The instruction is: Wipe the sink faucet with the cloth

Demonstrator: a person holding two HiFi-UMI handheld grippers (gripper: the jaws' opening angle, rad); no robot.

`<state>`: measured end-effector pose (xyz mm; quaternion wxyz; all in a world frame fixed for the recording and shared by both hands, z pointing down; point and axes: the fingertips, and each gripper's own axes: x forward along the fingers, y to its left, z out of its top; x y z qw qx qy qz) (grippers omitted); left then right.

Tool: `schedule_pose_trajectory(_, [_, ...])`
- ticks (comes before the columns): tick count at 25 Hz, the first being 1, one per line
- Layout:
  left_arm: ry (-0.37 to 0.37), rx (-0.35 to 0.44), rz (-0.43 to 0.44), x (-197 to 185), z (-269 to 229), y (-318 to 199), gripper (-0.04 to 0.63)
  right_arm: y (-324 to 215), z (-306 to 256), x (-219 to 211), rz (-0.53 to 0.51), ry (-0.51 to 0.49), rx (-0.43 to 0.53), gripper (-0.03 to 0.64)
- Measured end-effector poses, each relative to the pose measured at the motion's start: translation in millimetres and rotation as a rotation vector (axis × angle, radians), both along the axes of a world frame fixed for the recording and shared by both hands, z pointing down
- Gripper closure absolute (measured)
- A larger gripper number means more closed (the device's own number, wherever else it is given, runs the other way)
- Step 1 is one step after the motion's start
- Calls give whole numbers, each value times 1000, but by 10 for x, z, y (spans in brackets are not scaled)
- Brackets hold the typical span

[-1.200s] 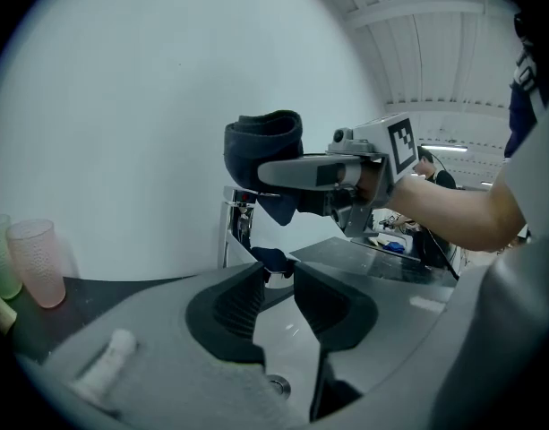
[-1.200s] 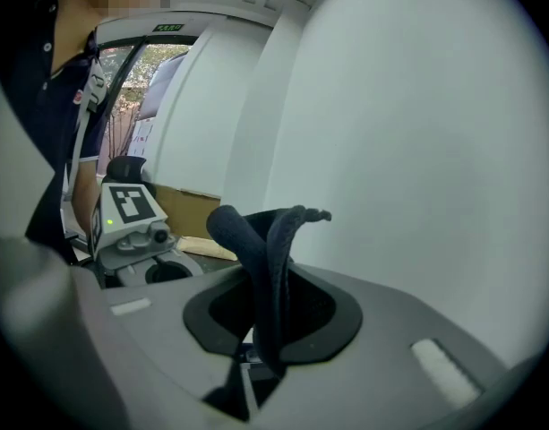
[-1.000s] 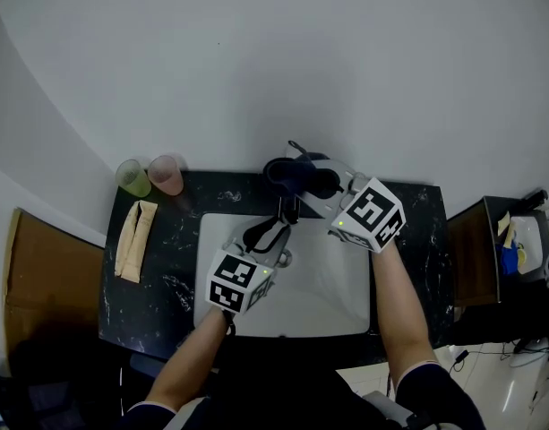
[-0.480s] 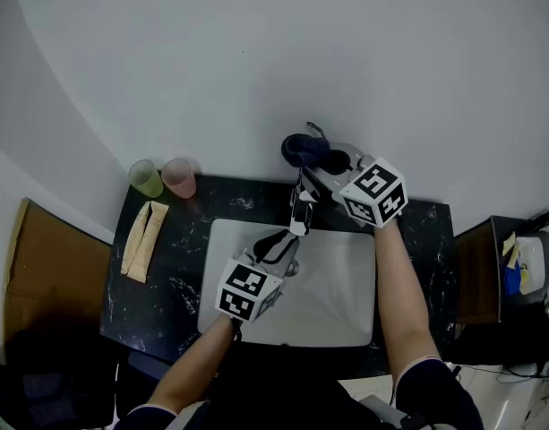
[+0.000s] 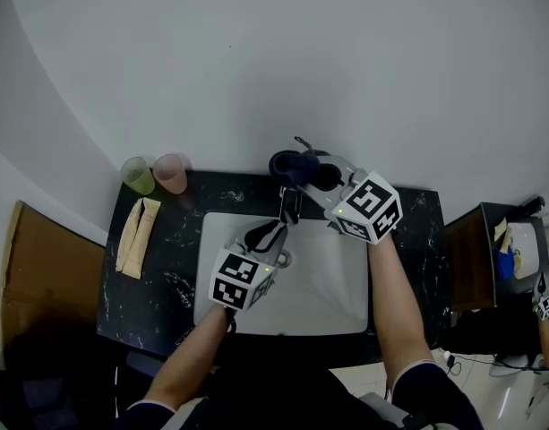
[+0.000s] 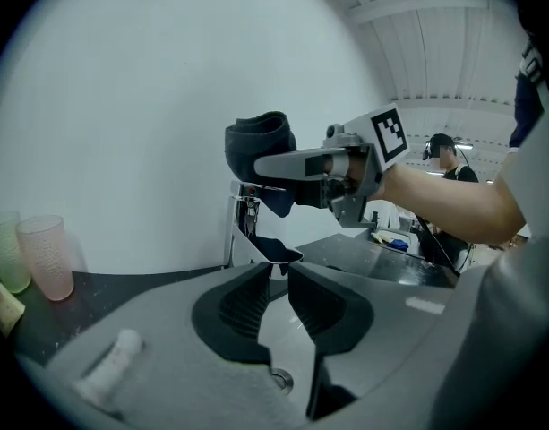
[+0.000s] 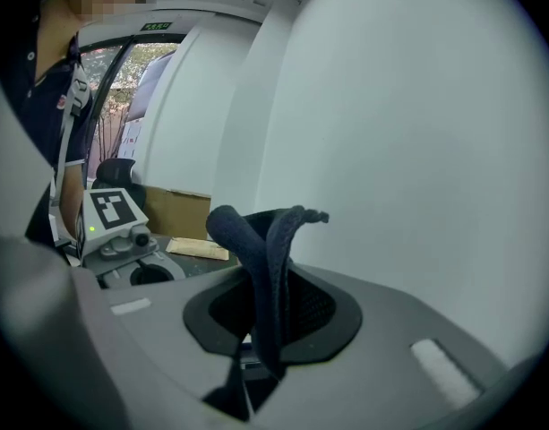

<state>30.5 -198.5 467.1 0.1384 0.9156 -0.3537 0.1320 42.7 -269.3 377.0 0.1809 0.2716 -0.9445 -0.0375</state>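
Observation:
The chrome faucet [image 5: 289,206] stands at the back rim of the white sink [image 5: 346,285]. My right gripper [image 5: 317,177] is shut on a dark blue cloth [image 5: 296,167], which bunches out past its jaws [image 7: 265,267]. In the left gripper view the cloth [image 6: 261,141] hangs against the faucet's top [image 6: 245,206]. My left gripper [image 5: 267,234] is over the basin, and its jaws have just been closing. A narrow gap remains between them [image 6: 279,272]. The spout end [image 6: 276,250] sits just above and beyond the tips, and nothing is pressed between the pads.
A green cup [image 5: 134,176] and a pink cup [image 5: 171,173] stand at the counter's back left corner. A folded beige item [image 5: 135,237] lies in front of them. The black marble counter [image 5: 422,231] frames the basin; its drain [image 6: 278,381] shows below my left jaws. Brown board [image 5: 41,276] lies left.
The right gripper with the cloth shifted back past the faucet top and returned to nearly where it was. The left gripper stayed at the spout.

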Motion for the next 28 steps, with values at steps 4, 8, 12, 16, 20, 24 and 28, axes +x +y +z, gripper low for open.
schedule_pose_trajectory(4, [-4,22,5,-6,-28,-14,532,307,-29,-77,-5,26,44,555])
schedule_pose_trajectory(8, [-5,27,14,24,-44,12,534,538,-40,-130,32,32,124,555])
schedule_pose_trajectory(12, [-22,35,16,31,-20,25,535,662,2,-172,73,32,202,555])
schedule_pose_trajectory(16, [-28,33,19,13,-1,53,537,761,27,-216,104,35,226,555])
schedule_pose_trajectory(20, [-33,27,15,-18,36,58,540,794,185,-283,113,59,235,555])
schedule_pose_trajectory(24, [-37,23,13,-40,52,54,545,708,459,-261,113,72,200,555])
schedule_pose_trajectory(28, [-47,35,24,-36,43,50,545,608,533,-237,97,65,148,555])
